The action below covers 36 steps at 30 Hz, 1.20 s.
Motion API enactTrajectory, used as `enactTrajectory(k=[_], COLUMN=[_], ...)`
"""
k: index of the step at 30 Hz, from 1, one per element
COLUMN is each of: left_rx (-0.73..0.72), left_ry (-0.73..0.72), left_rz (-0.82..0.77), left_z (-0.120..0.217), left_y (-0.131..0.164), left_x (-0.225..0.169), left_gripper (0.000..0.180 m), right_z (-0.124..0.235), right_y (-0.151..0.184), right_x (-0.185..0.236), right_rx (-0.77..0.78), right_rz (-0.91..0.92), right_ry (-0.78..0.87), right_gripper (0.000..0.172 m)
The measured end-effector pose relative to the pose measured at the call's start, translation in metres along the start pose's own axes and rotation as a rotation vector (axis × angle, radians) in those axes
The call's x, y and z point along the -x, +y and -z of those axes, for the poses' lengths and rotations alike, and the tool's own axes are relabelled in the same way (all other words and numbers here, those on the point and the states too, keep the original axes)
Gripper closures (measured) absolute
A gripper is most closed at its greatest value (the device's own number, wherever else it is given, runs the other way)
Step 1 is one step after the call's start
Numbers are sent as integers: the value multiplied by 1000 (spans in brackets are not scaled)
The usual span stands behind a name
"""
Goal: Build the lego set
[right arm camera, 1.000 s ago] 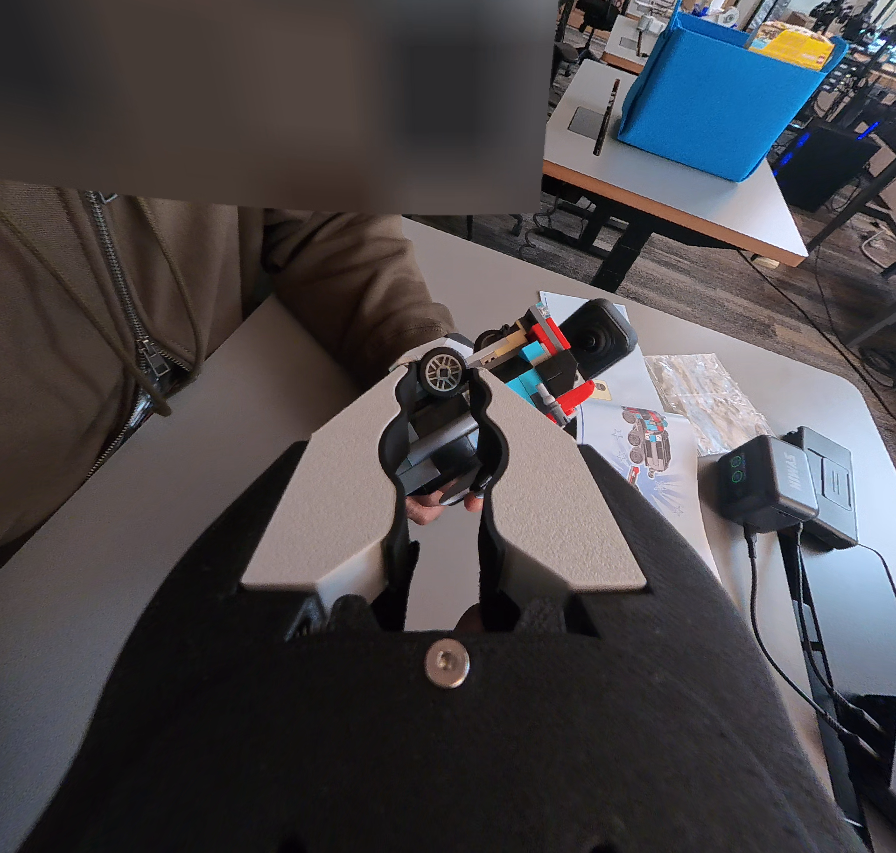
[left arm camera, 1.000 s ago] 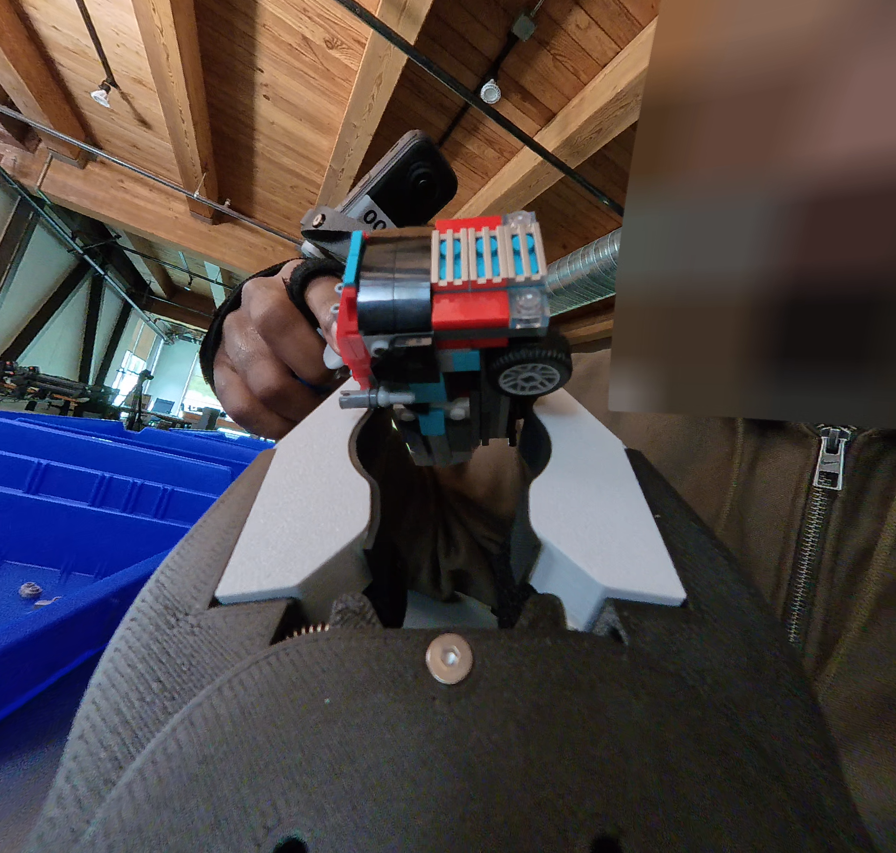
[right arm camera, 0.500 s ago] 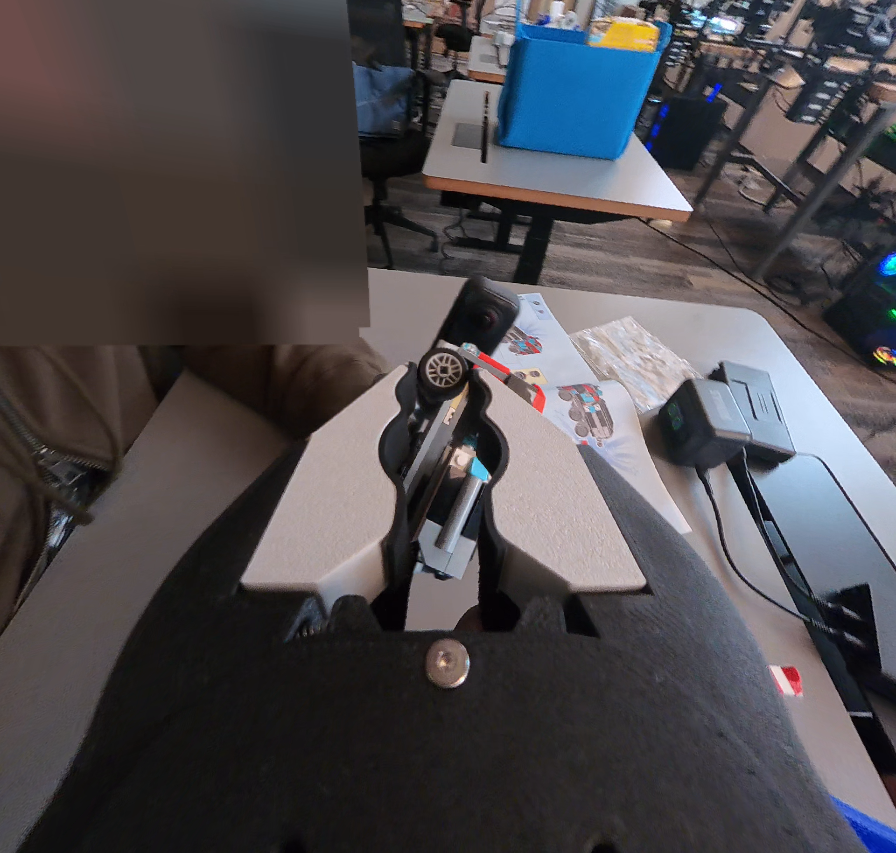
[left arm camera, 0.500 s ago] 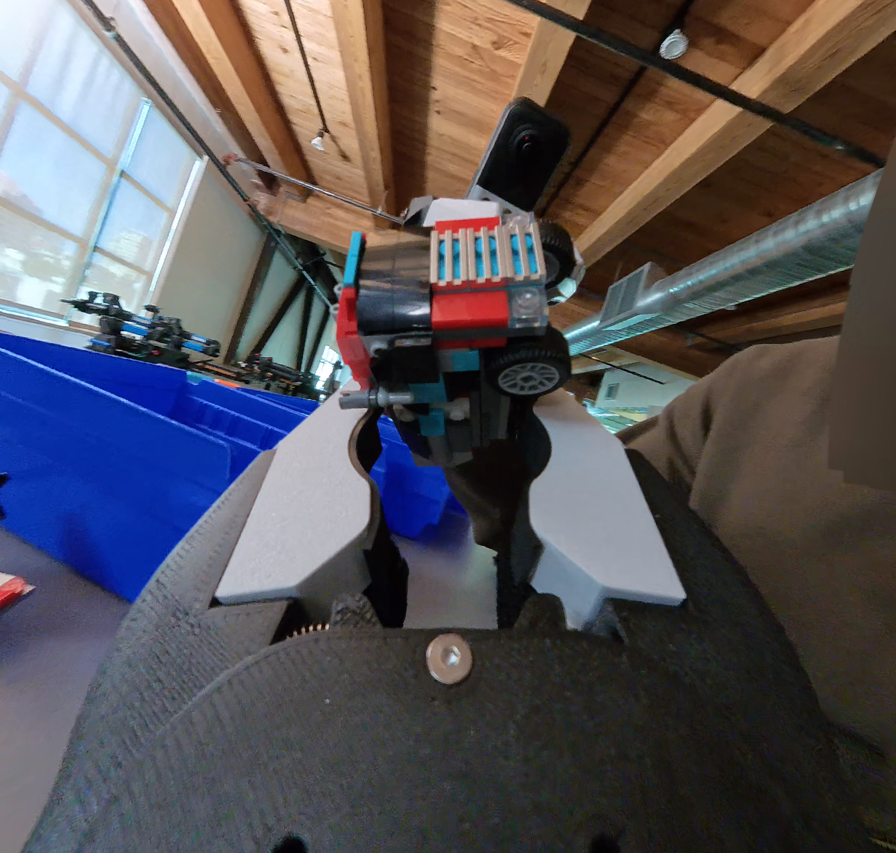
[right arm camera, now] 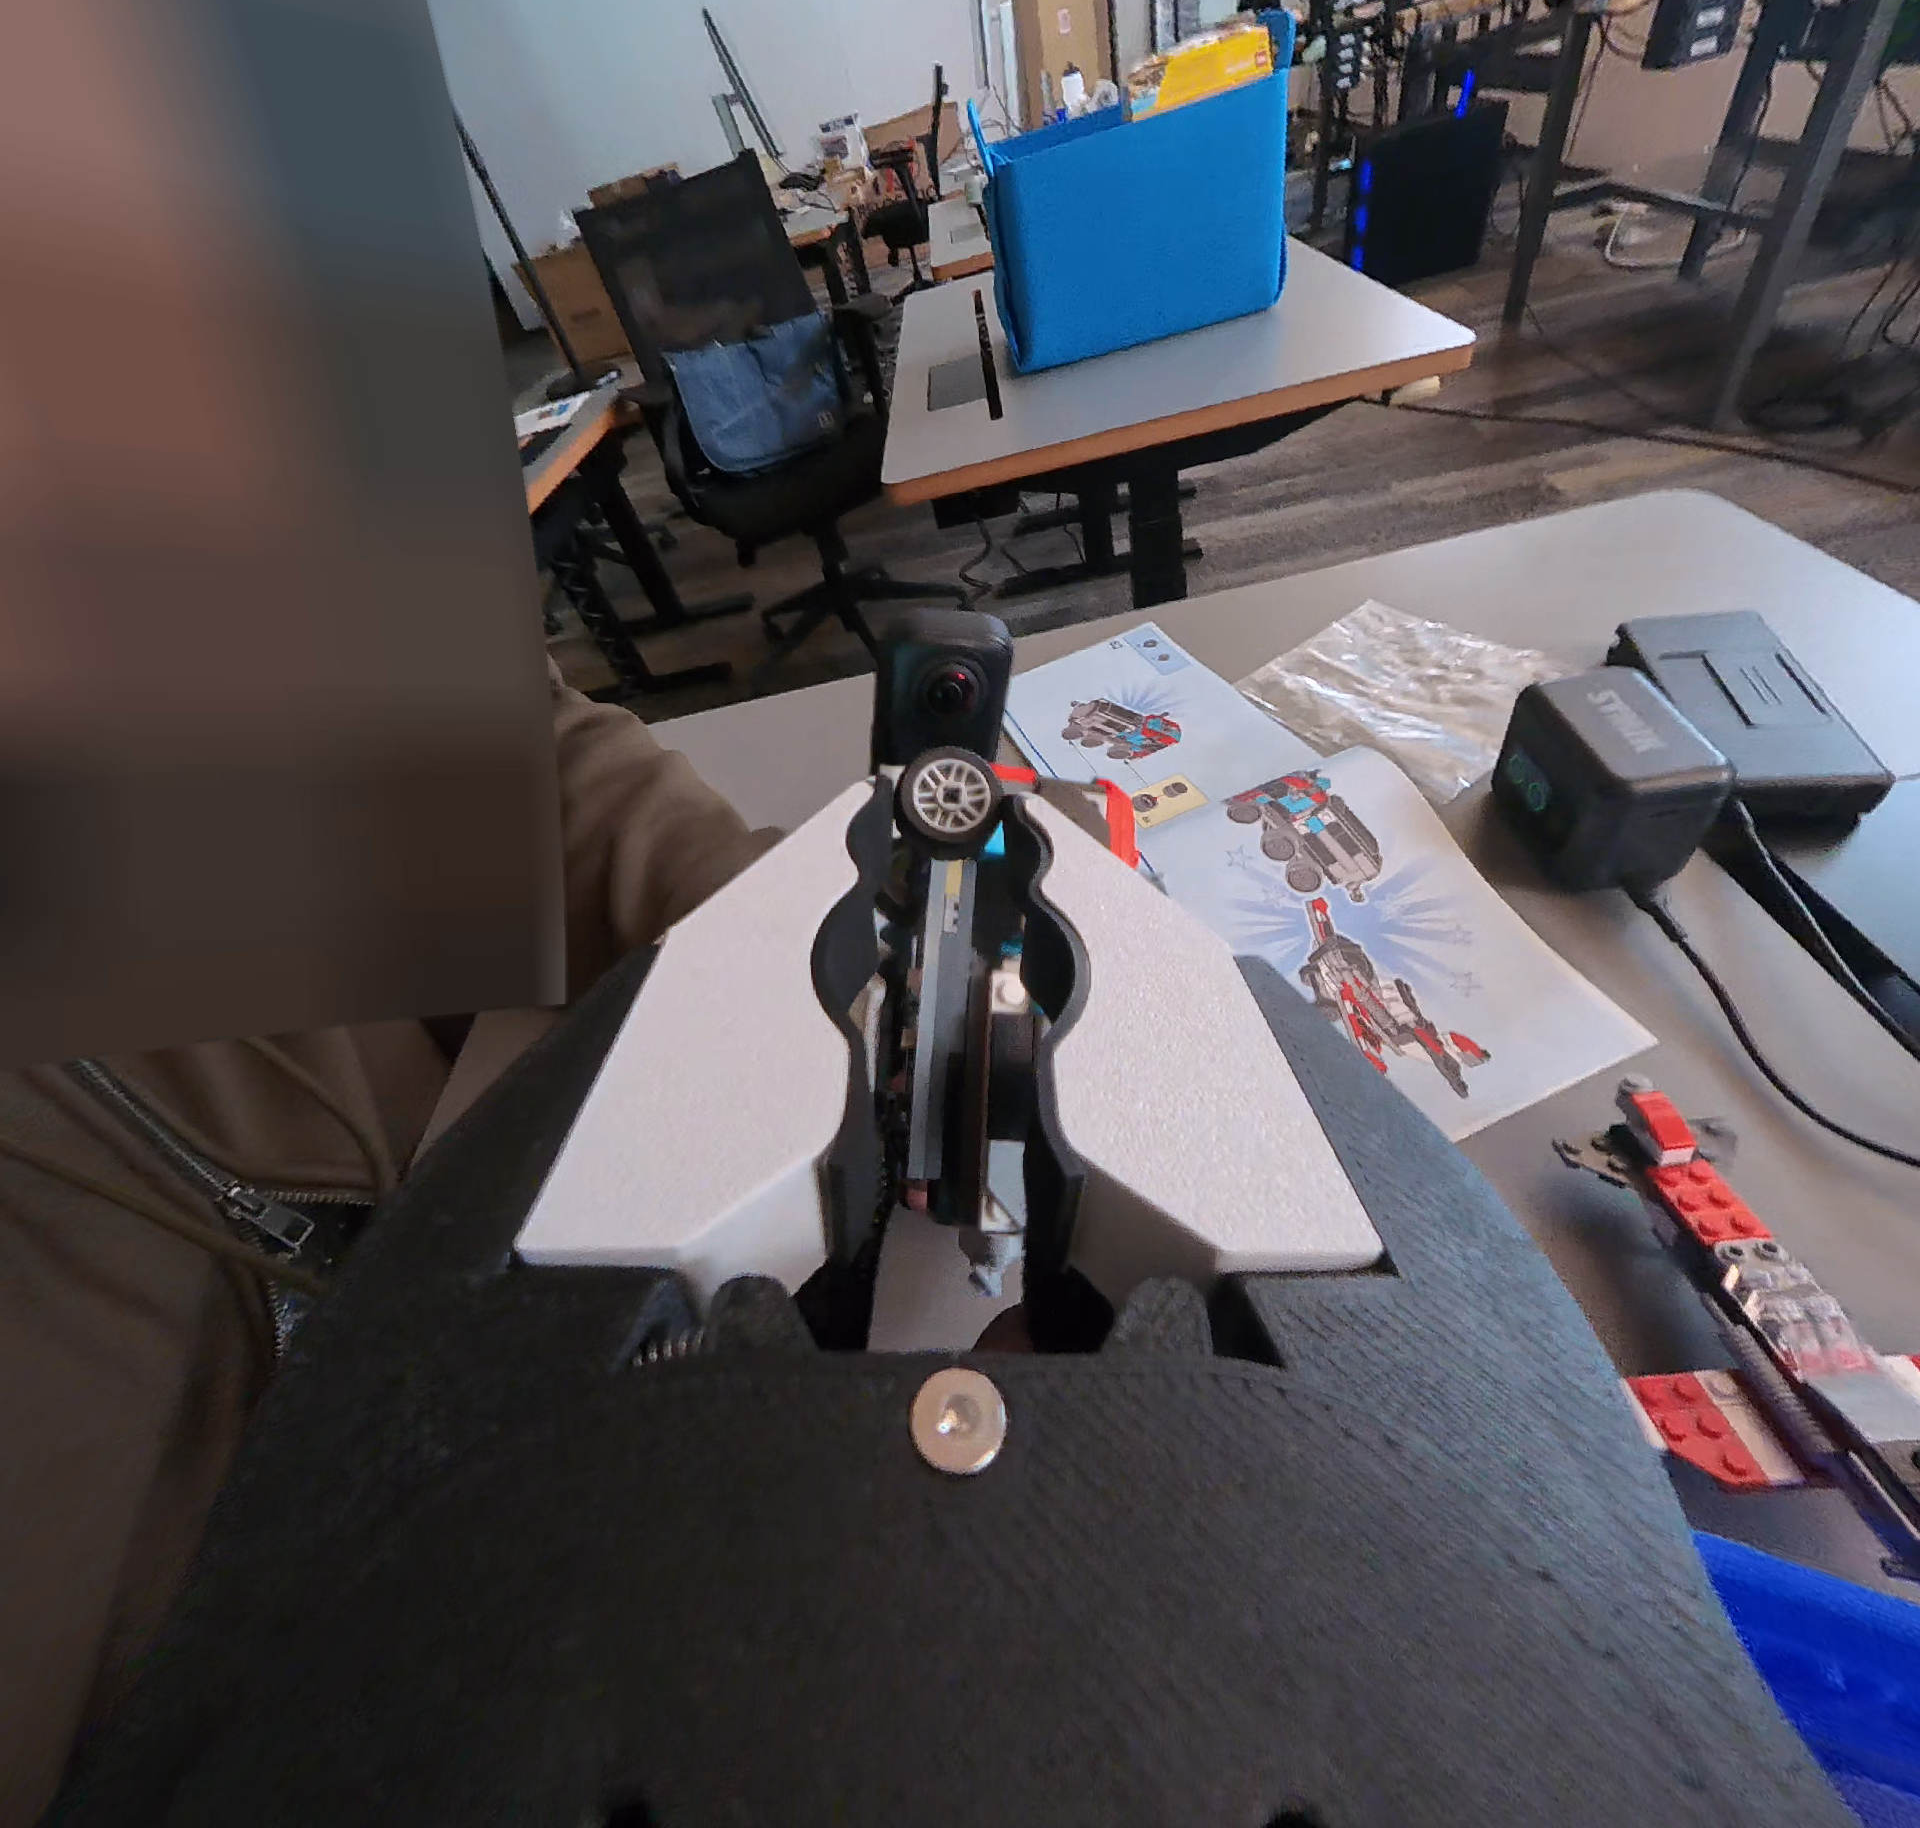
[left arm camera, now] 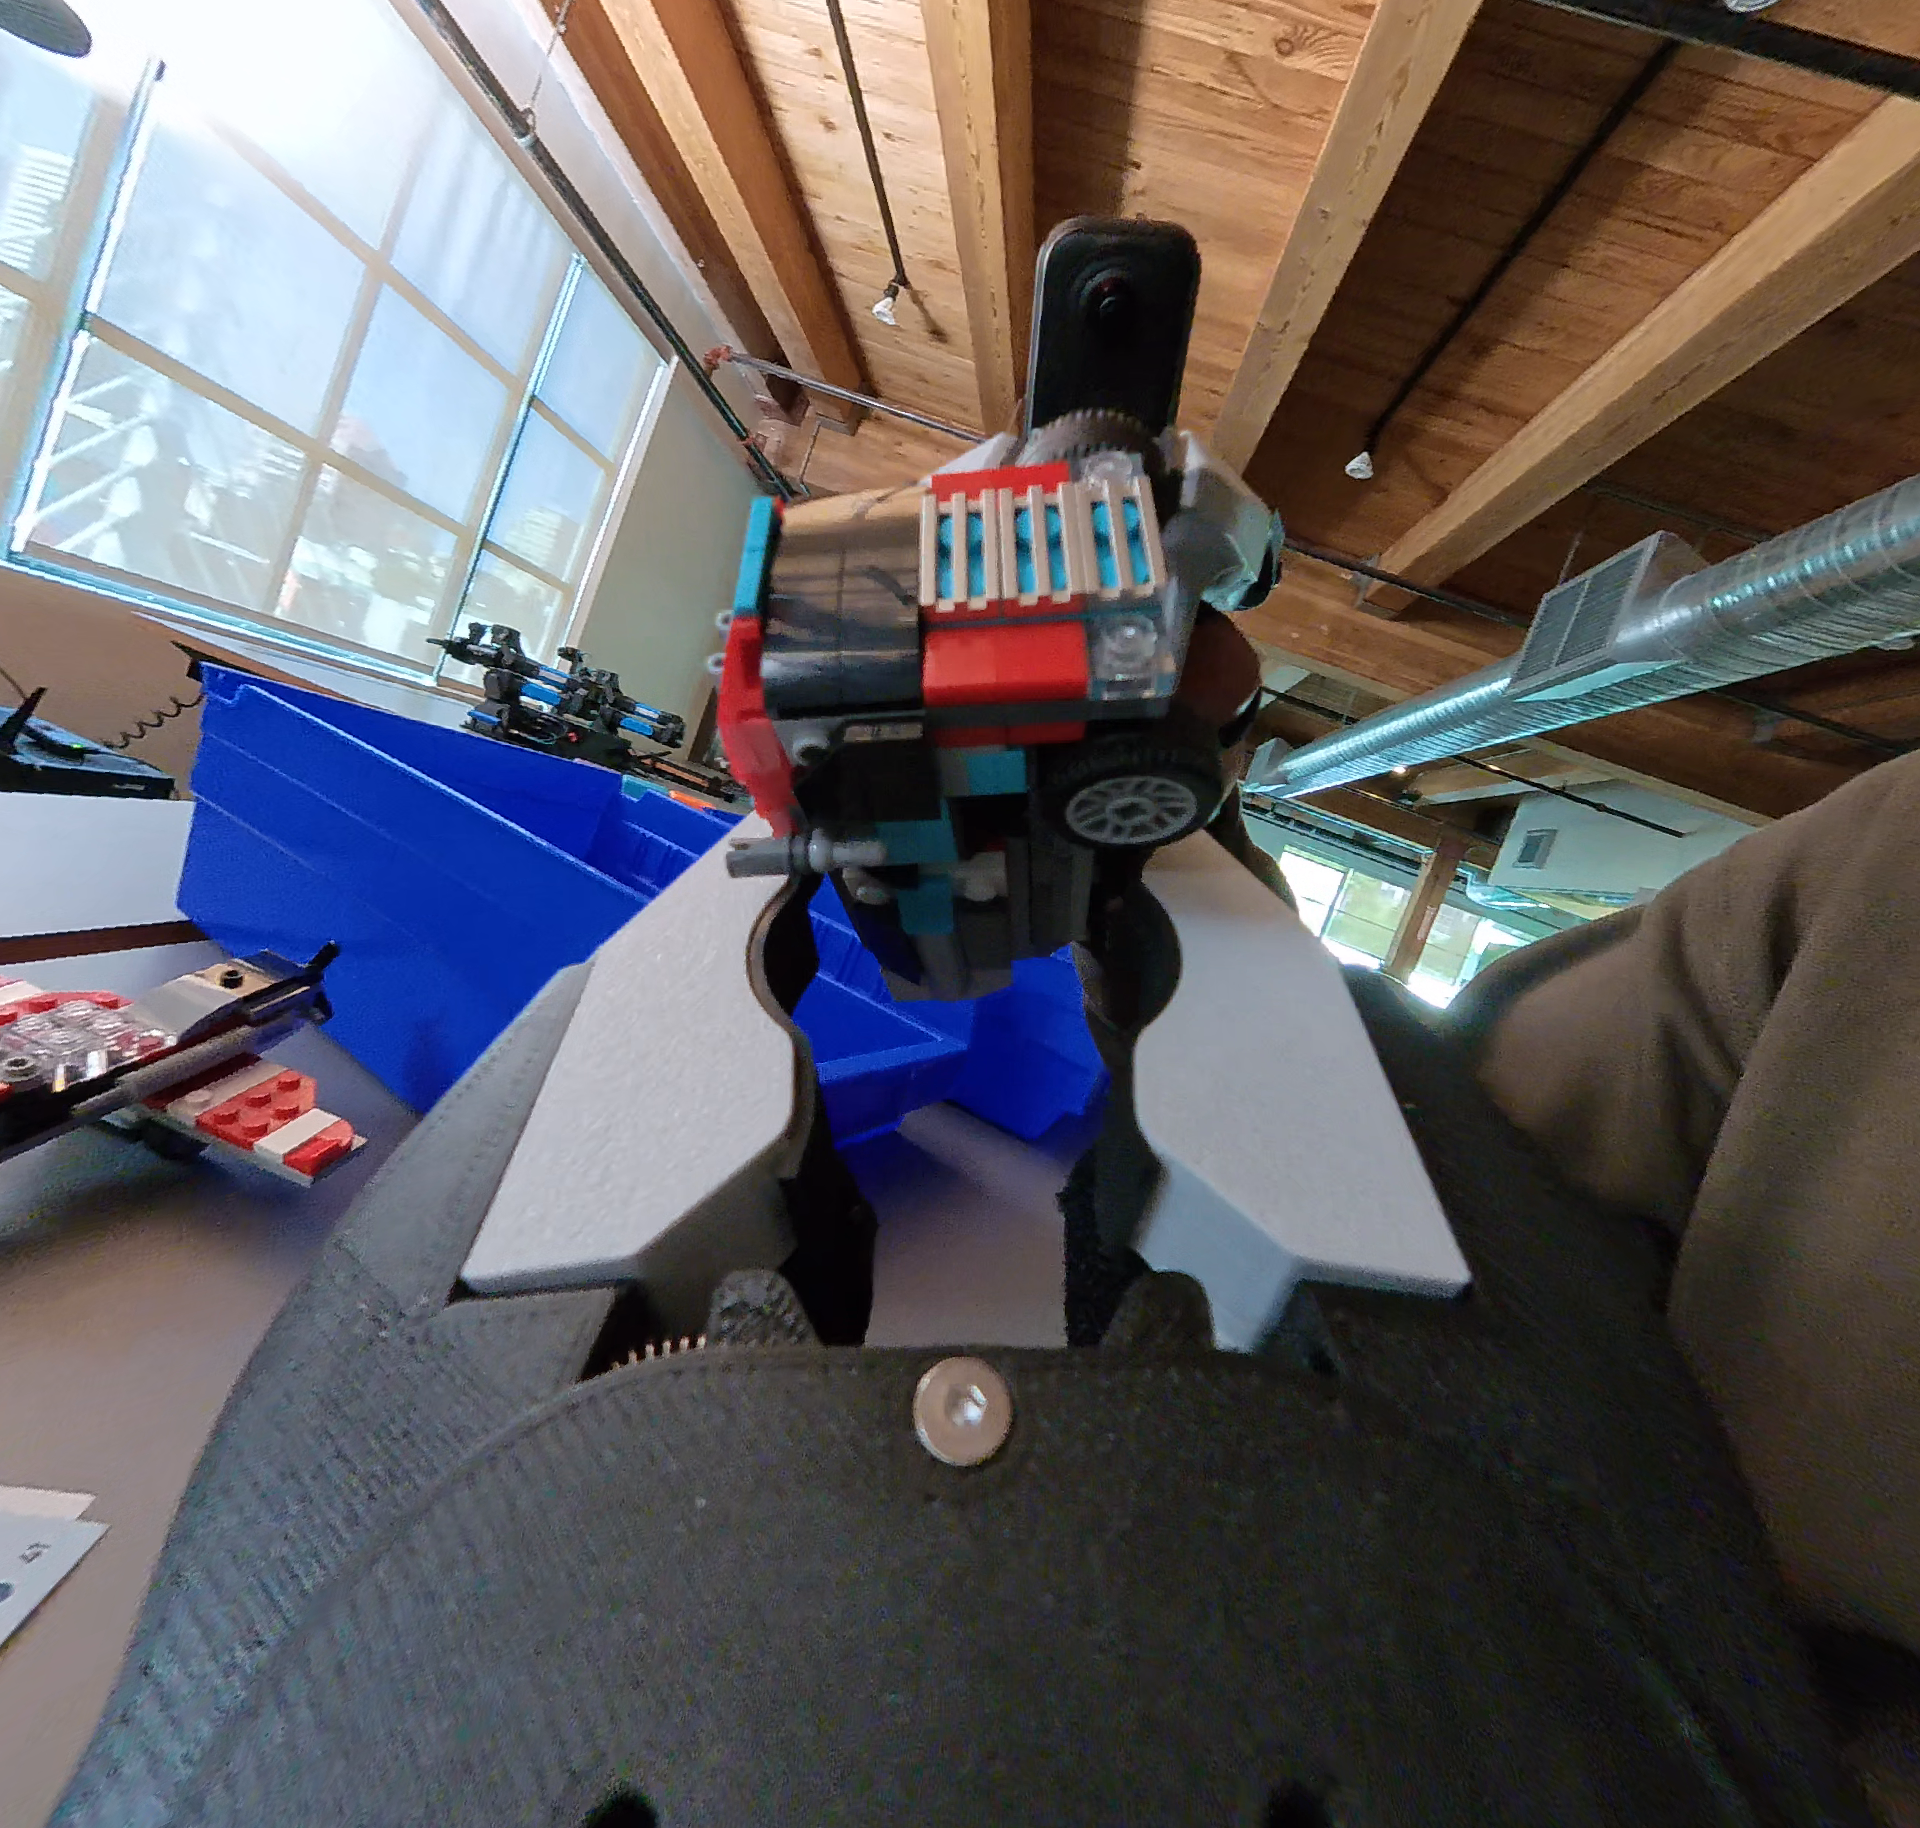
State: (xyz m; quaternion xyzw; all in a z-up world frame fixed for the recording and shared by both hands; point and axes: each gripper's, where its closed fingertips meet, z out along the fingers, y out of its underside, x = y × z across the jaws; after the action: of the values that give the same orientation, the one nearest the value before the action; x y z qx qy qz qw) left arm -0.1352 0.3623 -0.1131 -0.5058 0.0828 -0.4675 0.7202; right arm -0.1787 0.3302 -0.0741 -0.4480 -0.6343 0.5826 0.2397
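Note:
A brick-built truck point(left arm camera: 956, 656) in red, black and teal, with a white grille and a grey-hubbed wheel, is held up in the air. My left gripper point(left arm camera: 956, 895) is shut on its lower body, with one fingertip point(left arm camera: 769, 905) by a grey pin and the other against the wheel. My right gripper point(right arm camera: 945, 843) is shut on the same truck's long grey underside point(right arm camera: 945, 999), with the wheel point(right arm camera: 951, 791) at its fingertips. The right gripper point(left arm camera: 1216, 521) shows behind the truck in the left wrist view. The left gripper's camera point(right arm camera: 940, 687) shows behind the wheel.
A blue bin point(left arm camera: 416, 843) stands on the grey table. A second red, white and black brick build point(right arm camera: 1714, 1259) lies by an open instruction booklet point(right arm camera: 1351, 895), a clear bag point(right arm camera: 1392, 677) and black power boxes point(right arm camera: 1610, 781). A person's olive sleeve point(left arm camera: 1662, 1051) is close. The left gripper's tips are roughly 6 cm from the right gripper's.
Both grippers swung round with the truck. The right gripper moved from the truck's left to straight behind it. The truck kept its place in the left gripper's jaws and lined up with the right's.

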Motion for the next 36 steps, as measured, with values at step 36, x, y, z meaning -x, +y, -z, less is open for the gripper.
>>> enactTrajectory(k=[36], left_rx=[-30], left_ry=[-28], left_rz=[5], left_z=[3], left_y=[-5], left_x=[7], left_gripper=[123], right_z=[-6], right_y=[10], right_x=[-2], right_rx=[89], right_rz=[107], right_ry=[88], right_gripper=[150])
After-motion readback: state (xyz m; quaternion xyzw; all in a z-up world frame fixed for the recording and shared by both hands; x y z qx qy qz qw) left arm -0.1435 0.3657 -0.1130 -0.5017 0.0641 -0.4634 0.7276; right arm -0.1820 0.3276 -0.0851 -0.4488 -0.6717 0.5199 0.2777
